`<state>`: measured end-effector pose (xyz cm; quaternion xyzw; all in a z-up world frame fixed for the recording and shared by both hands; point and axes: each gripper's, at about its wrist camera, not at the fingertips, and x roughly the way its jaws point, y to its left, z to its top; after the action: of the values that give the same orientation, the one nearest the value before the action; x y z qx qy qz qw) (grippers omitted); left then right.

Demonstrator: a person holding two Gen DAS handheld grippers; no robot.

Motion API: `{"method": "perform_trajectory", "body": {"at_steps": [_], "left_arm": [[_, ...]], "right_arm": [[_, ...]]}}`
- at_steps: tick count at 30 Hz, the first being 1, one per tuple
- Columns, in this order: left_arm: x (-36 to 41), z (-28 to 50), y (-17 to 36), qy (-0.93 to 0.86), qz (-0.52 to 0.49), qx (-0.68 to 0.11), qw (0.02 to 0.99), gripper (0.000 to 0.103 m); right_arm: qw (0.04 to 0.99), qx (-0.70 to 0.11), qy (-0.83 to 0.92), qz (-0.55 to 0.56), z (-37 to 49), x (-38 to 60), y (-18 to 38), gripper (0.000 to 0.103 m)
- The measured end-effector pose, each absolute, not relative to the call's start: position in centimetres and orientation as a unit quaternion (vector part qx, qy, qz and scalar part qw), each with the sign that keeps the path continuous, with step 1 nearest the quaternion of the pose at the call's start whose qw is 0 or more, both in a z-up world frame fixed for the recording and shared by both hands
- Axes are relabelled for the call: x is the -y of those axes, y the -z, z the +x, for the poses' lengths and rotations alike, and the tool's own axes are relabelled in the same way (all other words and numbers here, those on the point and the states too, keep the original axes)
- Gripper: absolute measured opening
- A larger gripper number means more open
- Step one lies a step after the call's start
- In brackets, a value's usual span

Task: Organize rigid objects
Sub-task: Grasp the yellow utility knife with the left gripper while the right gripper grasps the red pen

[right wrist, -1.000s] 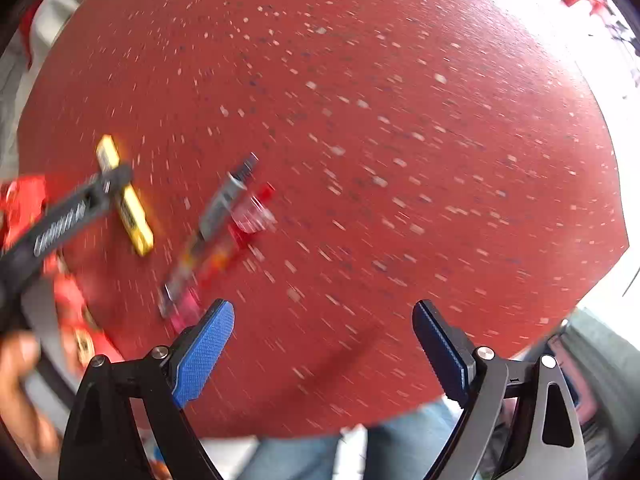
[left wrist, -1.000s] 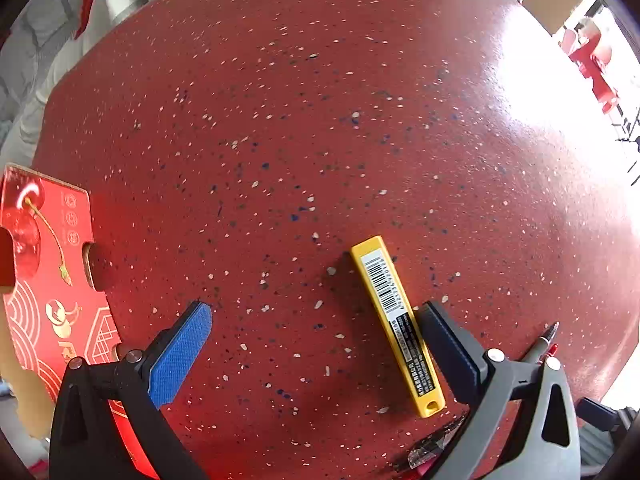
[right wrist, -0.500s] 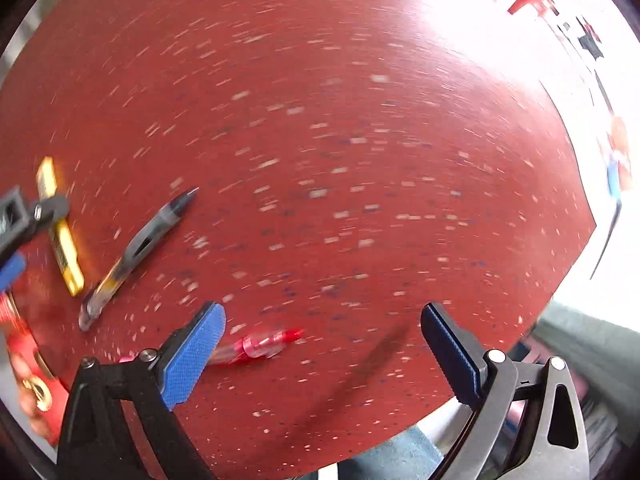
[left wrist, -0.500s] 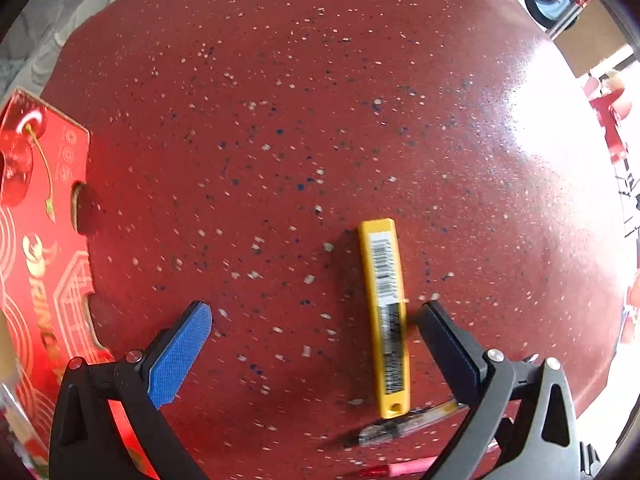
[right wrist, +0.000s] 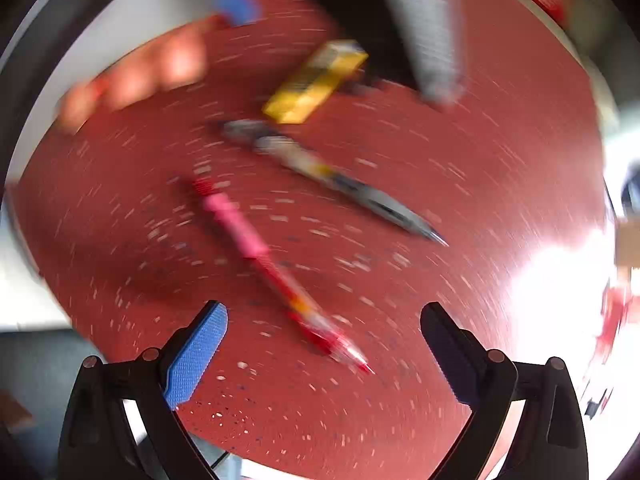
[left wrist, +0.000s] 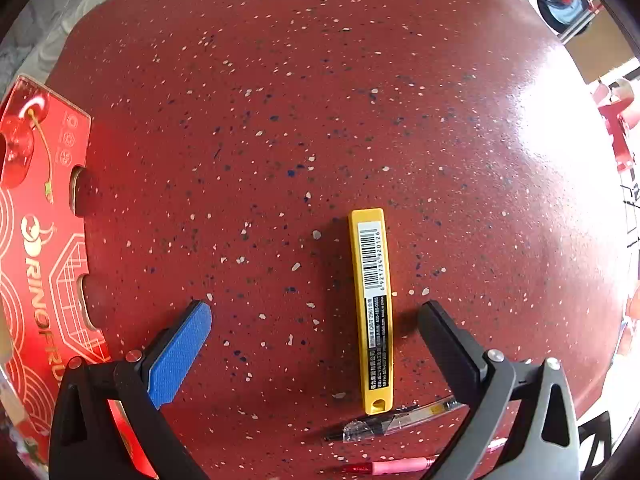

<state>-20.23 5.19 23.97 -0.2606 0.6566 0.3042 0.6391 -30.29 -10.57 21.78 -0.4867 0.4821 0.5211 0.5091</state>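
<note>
A yellow blade case [left wrist: 372, 308] with a barcode label lies flat on the red speckled table [left wrist: 320, 100]. My left gripper [left wrist: 316, 316] hangs open straight above it, the case nearer the right finger and touching neither pad. A clear pen [left wrist: 394, 420] and a red-pink pen [left wrist: 396, 466] lie just below the case. In the blurred right wrist view, my right gripper [right wrist: 324, 316] stands open over the red-pink pen [right wrist: 276, 268], whose tip lies between the fingers. The clear pen [right wrist: 332, 180] and yellow case [right wrist: 316, 80] lie farther off.
A red printed cardboard box [left wrist: 36, 260] lies at the table's left edge. A blurred hand [right wrist: 132, 72] and the other gripper's arm [right wrist: 432, 32] show at the top of the right wrist view. Red chairs [left wrist: 616, 128] stand beyond the table's right edge.
The left gripper shifted and rolled so the yellow case now lies upright between its fingers. The right view swung round: the pens moved from its left edge to centre, the red pen between the fingers.
</note>
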Motion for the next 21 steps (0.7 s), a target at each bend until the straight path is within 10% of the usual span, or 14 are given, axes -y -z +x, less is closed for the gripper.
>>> {"method": "perform_trajectory", "body": {"at_steps": [6, 11, 15, 18, 21], "left_arm": [[-5.1, -20.8, -23.3, -0.317, -0.272, -0.652, 0.633, 0.103], [-4.5, -20.6, -23.3, -0.332, -0.290, -0.647, 0.622, 0.103], [-3.1, -19.4, -23.3, -0.318, -0.282, -0.653, 0.627, 0.102], [-2.1, -19.0, -24.0, -0.306, -0.268, -0.653, 0.638, 0.086], [-1.6, -19.4, -25.1, -0.293, -0.250, -0.653, 0.653, 0.026]], "right_arm": [[0.459, -0.468, -0.571, -0.495, -32.2, 8.9, -20.8, 0.087], [0.475, -0.493, -0.550, -0.478, -29.1, 9.8, -21.7, 0.015], [0.498, -0.537, -0.500, -0.462, -26.4, 10.7, -21.2, 0.014], [0.524, -0.587, -0.463, -0.408, -23.6, 11.8, -21.5, 0.014], [0.541, -0.621, -0.442, -0.356, -21.4, 12.1, -22.0, 0.014]]}}
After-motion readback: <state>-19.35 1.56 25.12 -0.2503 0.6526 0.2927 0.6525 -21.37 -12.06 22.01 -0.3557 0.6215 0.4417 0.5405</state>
